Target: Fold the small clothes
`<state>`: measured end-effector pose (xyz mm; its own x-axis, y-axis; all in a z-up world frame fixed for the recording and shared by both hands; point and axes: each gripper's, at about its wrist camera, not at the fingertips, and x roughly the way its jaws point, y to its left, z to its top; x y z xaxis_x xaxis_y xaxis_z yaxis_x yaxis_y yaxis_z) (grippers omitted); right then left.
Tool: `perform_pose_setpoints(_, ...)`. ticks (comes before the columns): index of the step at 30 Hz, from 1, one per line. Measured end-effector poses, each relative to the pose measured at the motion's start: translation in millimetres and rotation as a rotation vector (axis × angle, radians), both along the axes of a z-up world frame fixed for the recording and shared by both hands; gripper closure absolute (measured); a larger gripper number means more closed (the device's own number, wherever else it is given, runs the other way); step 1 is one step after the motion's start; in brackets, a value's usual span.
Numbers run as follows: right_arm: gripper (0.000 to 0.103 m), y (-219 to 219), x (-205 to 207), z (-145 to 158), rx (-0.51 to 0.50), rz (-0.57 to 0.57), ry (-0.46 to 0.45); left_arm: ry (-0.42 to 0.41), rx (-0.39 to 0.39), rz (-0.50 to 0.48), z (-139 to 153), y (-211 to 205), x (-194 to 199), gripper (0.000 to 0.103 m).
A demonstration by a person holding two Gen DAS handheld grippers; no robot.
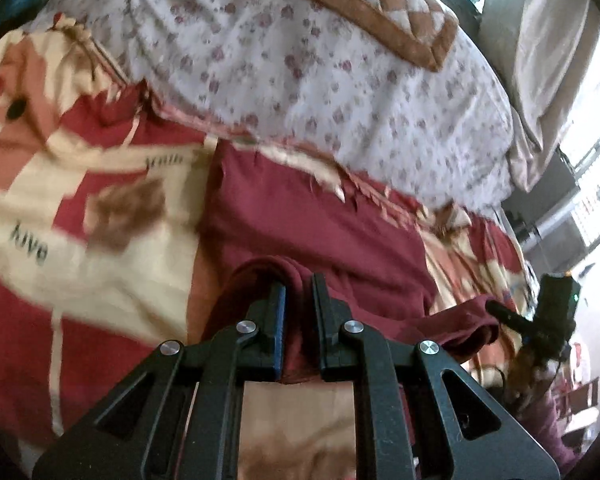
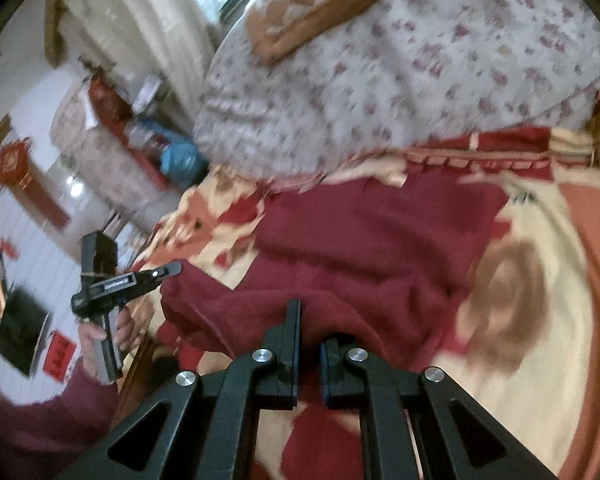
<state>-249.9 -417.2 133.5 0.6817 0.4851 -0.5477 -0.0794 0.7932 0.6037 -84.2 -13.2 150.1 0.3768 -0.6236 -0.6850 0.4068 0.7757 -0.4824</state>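
A dark red garment lies across the middle of both frames on a bed covered by a red, cream and orange patterned blanket. At lower centre of the left wrist view, the left tool is clenched on a bunched fold of the garment's near edge. In the right wrist view the right tool at lower centre grips another raised fold of the same edge. A floral quilt fills the upper part, with a brown checked cushion on it
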Motion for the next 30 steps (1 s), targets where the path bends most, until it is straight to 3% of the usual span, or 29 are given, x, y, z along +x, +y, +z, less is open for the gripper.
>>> perform_pose_setpoints(8, 0.096, -44.0, 67.5, -10.1, 0.002, -0.133, 0.018, -0.01, 0.044, 0.032, -11.6, -59.1, 93.9, 0.092)
perform_pose_setpoints(13, 0.096, -70.3, 113.9, -42.1, 0.002, -0.194, 0.091, 0.046, 0.086, 0.068, -46.8, -86.7, 142.1, 0.092)
perform_pose_setpoints(18, 0.096, -91.2, 145.3, -78.3, 0.076, -0.219, 0.148, 0.11, 0.069, 0.093, -74.7, -95.0, 167.2, 0.092)
perform_pose_setpoints(21, 0.091, -103.0, 148.5, -88.1, 0.142, -0.23, 0.193, 0.125, 0.014, 0.066, -72.9, -91.2, 174.2, 0.064)
perform_pose_setpoints(23, 0.086, -105.0, 141.7, -79.7, 0.132, -0.235, 0.171, 0.107, -0.038, 0.076, -61.7, -82.5, 176.0, 0.037)
perform_pose_setpoints(27, 0.059, -98.8, 116.4, -50.7, 0.021, -0.284, 0.09, 0.061, -0.089, 0.091, -35.0, -67.6, 174.6, 0.031)
perform_pose_setpoints(30, 0.059, -92.3, 101.4, -36.2, 0.005, -0.292, 0.013, 0.017, -0.053, 0.077, -28.6, -72.8, 165.6, 0.031)
